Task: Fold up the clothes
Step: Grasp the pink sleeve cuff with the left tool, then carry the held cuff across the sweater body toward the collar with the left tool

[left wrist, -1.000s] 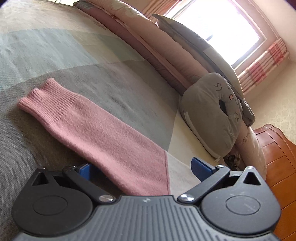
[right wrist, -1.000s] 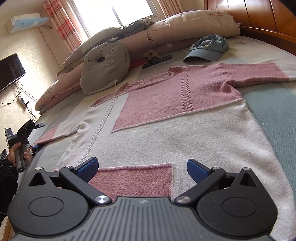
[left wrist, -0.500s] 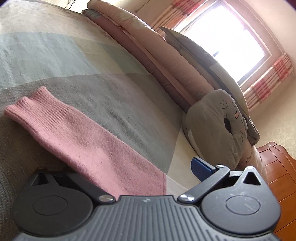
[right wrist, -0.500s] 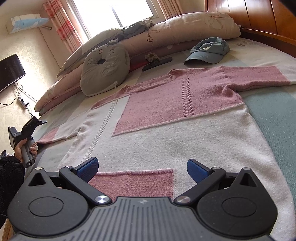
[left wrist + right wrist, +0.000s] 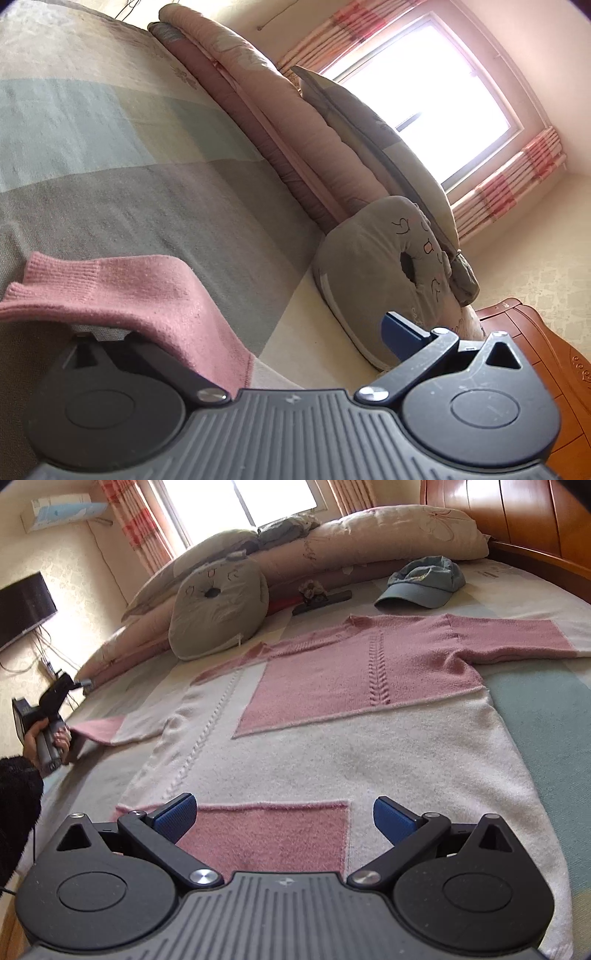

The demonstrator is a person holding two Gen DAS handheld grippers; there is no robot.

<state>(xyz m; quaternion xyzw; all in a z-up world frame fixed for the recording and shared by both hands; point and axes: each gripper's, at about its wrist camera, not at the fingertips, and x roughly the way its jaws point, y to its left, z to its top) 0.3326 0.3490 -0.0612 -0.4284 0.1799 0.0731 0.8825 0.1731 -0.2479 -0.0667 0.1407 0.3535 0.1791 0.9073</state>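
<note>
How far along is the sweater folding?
Barely begun. Done: the sweater lies spread flat on the bed. In hand: the left gripper has its pink sleeve end draped over one finger, lifting off the bed. Left: both sleeves and the body remain unfolded; the right gripper hovers open at the hem.

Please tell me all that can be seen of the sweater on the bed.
The sweater is a soft knit in pink and cream blocks with cable stripes. It lies flat, front up, on the bed, sleeves spread. The far sleeve's pink ribbed cuff drapes over one finger of the left gripper, slightly lifted.
</note>
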